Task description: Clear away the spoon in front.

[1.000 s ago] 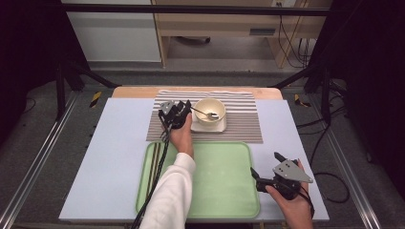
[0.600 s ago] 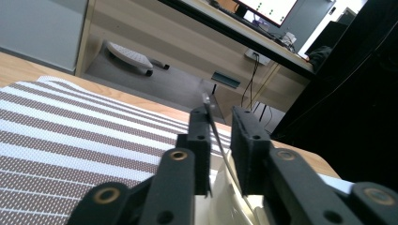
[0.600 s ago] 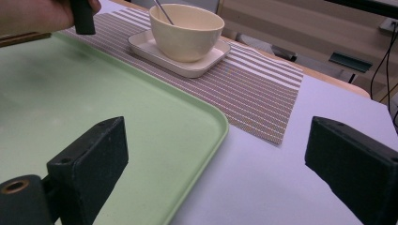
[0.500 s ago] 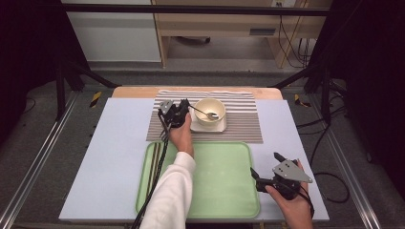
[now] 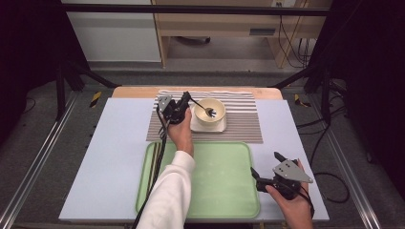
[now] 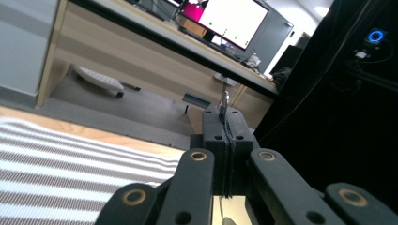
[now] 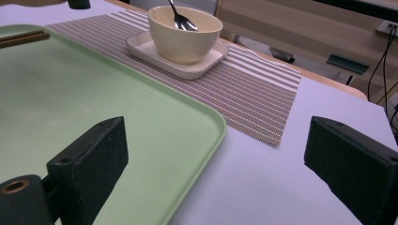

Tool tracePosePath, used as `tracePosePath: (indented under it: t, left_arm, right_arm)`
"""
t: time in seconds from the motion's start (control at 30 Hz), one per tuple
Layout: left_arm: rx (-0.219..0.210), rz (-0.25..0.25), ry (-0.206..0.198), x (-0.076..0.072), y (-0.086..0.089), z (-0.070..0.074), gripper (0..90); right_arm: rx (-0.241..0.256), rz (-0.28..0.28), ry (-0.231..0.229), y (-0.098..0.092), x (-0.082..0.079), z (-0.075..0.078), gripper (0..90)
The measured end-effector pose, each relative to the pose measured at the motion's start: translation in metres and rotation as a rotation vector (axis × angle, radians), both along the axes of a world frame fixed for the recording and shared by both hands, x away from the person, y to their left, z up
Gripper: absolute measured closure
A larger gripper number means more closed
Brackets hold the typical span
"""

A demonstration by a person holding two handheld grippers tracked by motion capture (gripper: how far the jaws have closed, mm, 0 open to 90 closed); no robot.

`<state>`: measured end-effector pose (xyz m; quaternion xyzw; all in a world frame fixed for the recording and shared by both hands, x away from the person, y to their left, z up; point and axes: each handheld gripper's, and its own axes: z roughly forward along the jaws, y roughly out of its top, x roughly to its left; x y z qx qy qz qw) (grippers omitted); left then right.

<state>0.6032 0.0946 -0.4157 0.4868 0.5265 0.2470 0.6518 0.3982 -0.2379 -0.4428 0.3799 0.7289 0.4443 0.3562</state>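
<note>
A: Where is the slim dark metal spoon [image 5: 202, 108] found, set against the left gripper [image 5: 184, 101]?

B: Its handle is pinched between the left gripper's jaws, which are pressed together on it; in the left gripper view a sliver of the handle [image 6: 225, 101] is seen standing out above the closed jaws. From there the spoon slants down to the right, and its head is seen lying inside the cream round ceramic bowl [image 5: 209, 112].

A: And the bowl?

B: It is carried on a small white square plate [image 5: 208, 127], set on the grey-and-white striped placemat [image 5: 239, 117] at the far side of the pale lilac worktop [image 5: 110, 157].

A: The right gripper [image 5: 266, 168]?

B: It is held wide open with nothing between its jaws, at the right edge of the pale green plastic tray [image 5: 217, 176], well apart from the bowl.
</note>
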Motion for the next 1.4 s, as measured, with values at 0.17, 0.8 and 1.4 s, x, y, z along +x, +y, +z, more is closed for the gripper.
tracePosePath:
  t: [0.17,0.8,1.4]
  left_arm:
    - [0.014,-0.004,-0.042,-0.009,0.005,0.017,89.5]
    - [0.158,-0.249,0.046,-0.040,0.028,0.052,89.6]
    - [0.259,-0.521,0.266,-0.065,0.061,0.069,89.7]
  right_arm:
    - [-0.002,-0.008,-0.010,0.000,0.000,0.001,6.7]
    - [-0.051,-0.010,-0.023,0.004,0.000,0.001,7.3]
    - [-0.043,-0.060,-0.016,-0.001,0.007,0.001,8.0]
